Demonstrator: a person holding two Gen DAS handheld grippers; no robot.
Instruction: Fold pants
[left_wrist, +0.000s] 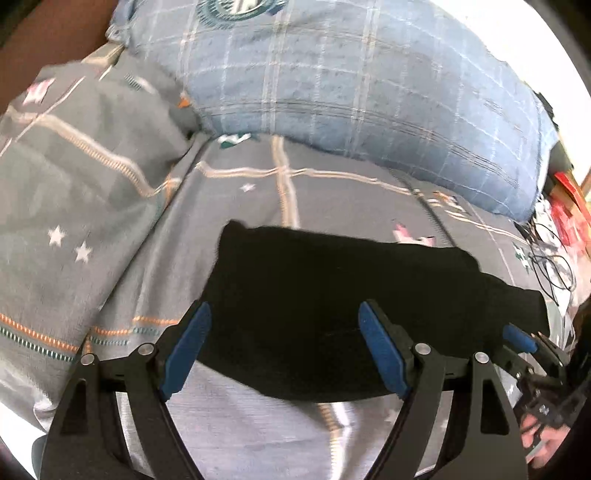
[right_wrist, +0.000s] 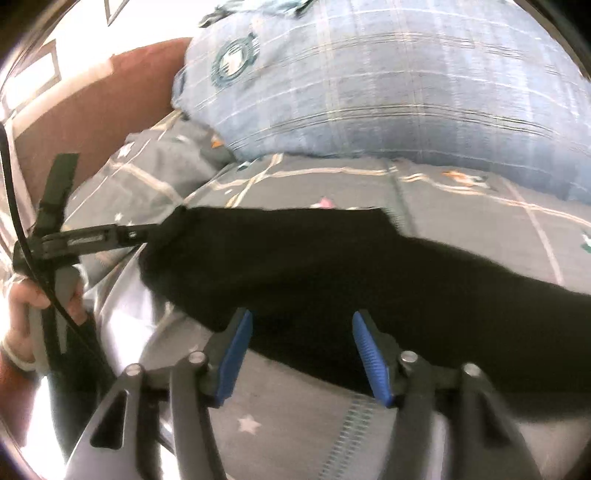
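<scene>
One pair of black pants (left_wrist: 332, 306) lies on a grey patterned bedsheet (left_wrist: 325, 192), near the front edge of the bed. The garment forms a compact dark slab that extends left to right; its far edge is straight and its near edge is thick. This shape suggests that at least one fold is already made. The fabric is too dark for the layers to be counted.

Left gripper (left_wrist: 284, 343): the jaws stand wide apart. The two blue pads flank the near left part of the pants and press on nothing. In the right wrist view, the left gripper (right_wrist: 147, 230) tip is at the far left corner of the garment; contact there cannot be confirmed.

Right gripper (right_wrist: 303, 354): the jaws stand moderately open. The pads are at the near edge of the pants, and no cloth is clamped between them.

Step in hand, as judged: both tools are placed at the near edge between folds, either to release or to take a new hold. For the next move, each gripper must close on the full thickness of the near edge, and both must then lift together and carry that edge across, so that the layers stay aligned.

Count: one pair of pants, two grippers, one blue checked pillow (left_wrist: 351, 85) at the far side, one grey patterned pillow (left_wrist: 81, 158) at the left.
</scene>
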